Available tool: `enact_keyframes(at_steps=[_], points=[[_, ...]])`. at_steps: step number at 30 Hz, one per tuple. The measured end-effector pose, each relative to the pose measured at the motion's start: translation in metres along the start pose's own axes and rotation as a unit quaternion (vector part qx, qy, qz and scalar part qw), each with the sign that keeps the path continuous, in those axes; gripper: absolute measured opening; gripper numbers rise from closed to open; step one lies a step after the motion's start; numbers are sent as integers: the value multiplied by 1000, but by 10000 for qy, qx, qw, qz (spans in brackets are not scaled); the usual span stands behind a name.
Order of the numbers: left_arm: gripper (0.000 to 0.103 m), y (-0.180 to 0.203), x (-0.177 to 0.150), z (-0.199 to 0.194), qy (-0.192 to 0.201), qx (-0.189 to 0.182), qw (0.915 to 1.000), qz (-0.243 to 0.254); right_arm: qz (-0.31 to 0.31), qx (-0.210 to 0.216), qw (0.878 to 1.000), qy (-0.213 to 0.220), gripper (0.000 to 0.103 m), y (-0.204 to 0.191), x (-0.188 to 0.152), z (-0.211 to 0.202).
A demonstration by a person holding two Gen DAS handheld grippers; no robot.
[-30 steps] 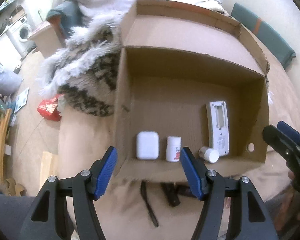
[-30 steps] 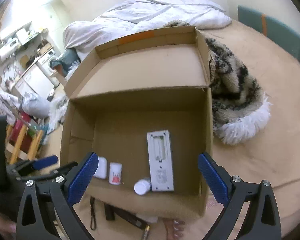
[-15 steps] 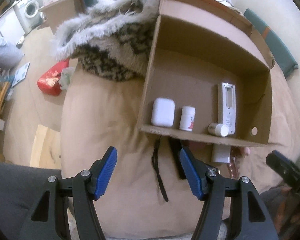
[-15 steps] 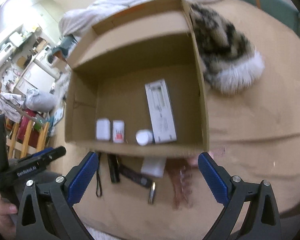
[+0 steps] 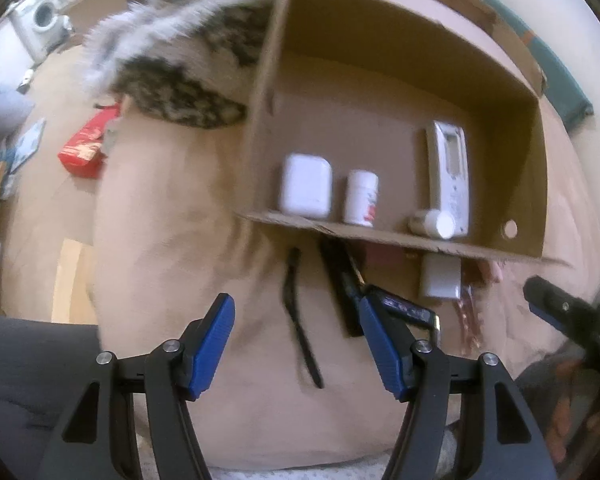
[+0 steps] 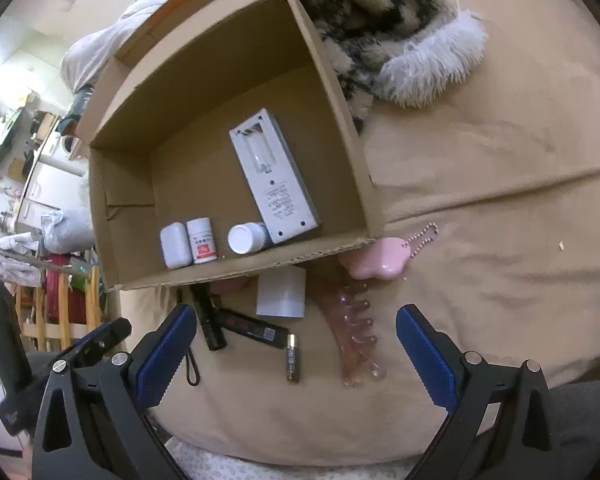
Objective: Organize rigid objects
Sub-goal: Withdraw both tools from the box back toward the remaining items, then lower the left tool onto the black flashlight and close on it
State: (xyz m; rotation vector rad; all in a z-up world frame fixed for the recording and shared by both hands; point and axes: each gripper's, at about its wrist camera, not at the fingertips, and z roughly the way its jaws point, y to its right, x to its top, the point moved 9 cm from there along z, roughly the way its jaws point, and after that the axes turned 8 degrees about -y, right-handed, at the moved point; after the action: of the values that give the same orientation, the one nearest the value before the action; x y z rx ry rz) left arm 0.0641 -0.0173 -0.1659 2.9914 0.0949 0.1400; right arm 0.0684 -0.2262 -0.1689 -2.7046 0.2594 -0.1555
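A cardboard box (image 6: 340,128) (image 5: 264,92) lies on the tan bed cover. It holds a white earbud case (image 5: 305,185) (image 6: 175,245), a white pill bottle (image 5: 361,197) (image 6: 201,240), a second bottle on its side (image 6: 246,237) and a white remote (image 6: 274,182) (image 5: 448,176). In front of the box lie a black flashlight (image 6: 208,320), a black stick (image 6: 252,326), a small battery (image 6: 292,358), a white block (image 6: 281,292), a pink hair claw (image 6: 354,338) and a pink keychain (image 6: 378,262). My left gripper (image 5: 296,344) and right gripper (image 6: 296,346) are open and empty, above these items.
A furry black-and-white throw (image 6: 384,28) (image 5: 172,76) lies against the box's side. A red packet (image 5: 86,148) lies on the floor to the left. A washing machine (image 5: 44,20) and cluttered shelves (image 6: 28,184) stand beyond the bed.
Both grippers have pulled back from the box toward me. The loose items in front of the box have come into view. Both grippers stay open.
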Motion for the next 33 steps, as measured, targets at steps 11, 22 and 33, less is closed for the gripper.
enact_keyframes(at_steps=[11, 22, 33], points=[[32, 22, 7, 76, -1076, -338, 9924, -501, 235, 150, 9996, -25, 103, 10, 5, 0], [17, 8, 5, 74, -1143, -335, 9912, -579, 256, 417, 9988, 0, 103, 2, 9, -2], [17, -13, 2, 77, -1333, -687, 9856, -781, 72, 309, 9992, -247, 103, -13, 4, 16]])
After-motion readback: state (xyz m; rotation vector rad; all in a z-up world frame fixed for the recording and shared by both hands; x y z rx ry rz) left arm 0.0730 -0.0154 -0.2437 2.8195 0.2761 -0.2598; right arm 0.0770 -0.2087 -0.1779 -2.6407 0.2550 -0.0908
